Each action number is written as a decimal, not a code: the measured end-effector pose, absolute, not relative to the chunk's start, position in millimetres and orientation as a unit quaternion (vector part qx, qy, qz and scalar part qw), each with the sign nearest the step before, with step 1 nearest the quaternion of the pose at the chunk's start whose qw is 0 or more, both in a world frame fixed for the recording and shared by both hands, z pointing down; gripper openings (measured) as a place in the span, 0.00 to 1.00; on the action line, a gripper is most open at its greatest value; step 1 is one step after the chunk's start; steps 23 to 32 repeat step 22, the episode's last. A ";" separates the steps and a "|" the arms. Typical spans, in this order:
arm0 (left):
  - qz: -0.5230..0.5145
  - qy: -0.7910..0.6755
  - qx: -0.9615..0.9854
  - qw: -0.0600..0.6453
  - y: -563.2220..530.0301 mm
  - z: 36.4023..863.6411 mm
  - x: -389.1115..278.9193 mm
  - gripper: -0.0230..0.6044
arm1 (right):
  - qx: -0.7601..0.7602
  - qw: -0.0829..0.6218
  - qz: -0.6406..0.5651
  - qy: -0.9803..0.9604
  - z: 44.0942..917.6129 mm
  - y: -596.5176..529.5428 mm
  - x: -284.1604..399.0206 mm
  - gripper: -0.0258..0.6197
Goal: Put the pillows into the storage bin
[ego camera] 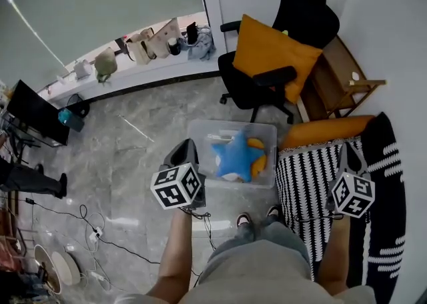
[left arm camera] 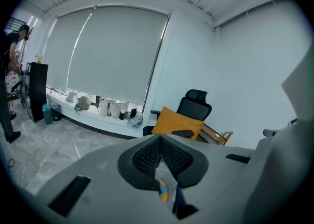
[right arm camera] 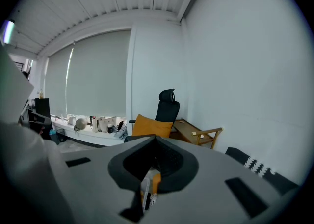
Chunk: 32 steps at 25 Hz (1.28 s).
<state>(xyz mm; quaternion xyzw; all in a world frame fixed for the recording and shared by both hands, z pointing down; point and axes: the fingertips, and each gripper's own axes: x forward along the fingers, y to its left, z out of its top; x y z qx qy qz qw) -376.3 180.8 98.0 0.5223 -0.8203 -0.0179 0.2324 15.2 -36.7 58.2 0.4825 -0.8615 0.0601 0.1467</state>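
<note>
Two orange pillows lie outside the clear storage bin (ego camera: 227, 123) in the head view. One square pillow (ego camera: 273, 53) leans upright on the black office chair (ego camera: 303, 9), well beyond the bin. What looks like a second, seen edge-on, is the long orange pillow (ego camera: 327, 131) on the striped cover (ego camera: 303, 183), just right of the bin. Its long axis runs across the view from the bin towards the wall. A blue star pillow (ego camera: 235, 156) already sits inside the bin, with something orange beside it. The left gripper (ego camera: 184, 156) hangs at the bin's left wall. The right gripper (ego camera: 348, 159) hangs over the striped cover, directly short of the long pillow, so it is much the nearer hand for that one.

In the left gripper view the left gripper (left arm camera: 159, 137) has its pads meeting at the tips with nothing held. It points at the chair and the square pillow (left arm camera: 176, 122).

In the right gripper view the right gripper (right arm camera: 156, 139) is likewise closed on nothing and aims high at the same chair. The nearer pillow probably calls for a downward tilt and a wide opening across its short side.
</note>
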 end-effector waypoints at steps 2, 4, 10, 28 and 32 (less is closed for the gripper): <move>-0.018 -0.821 0.520 0.234 183.2 99.0 -377.3 0.05 | 0.484 0.140 0.070 -0.861 58.3 -36.2 19.1 0.04; -0.018 -0.822 0.519 0.235 184.5 99.9 -378.1 0.05 | 0.487 0.139 0.076 -0.859 60.2 -36.2 22.1 0.04; -0.016 -0.819 0.522 0.237 185.4 101.3 -375.7 0.05 | 0.486 0.146 0.077 -0.858 62.9 -33.0 25.0 0.04; -0.011 -0.815 0.527 0.239 186.7 104.5 -368.0 0.05 | 0.495 0.162 0.077 -0.850 68.5 -27.9 35.0 0.04; -0.011 -0.815 0.527 0.239 186.7 104.5 -368.0 0.05 | 0.495 0.162 0.077 -0.850 68.5 -27.9 35.0 0.04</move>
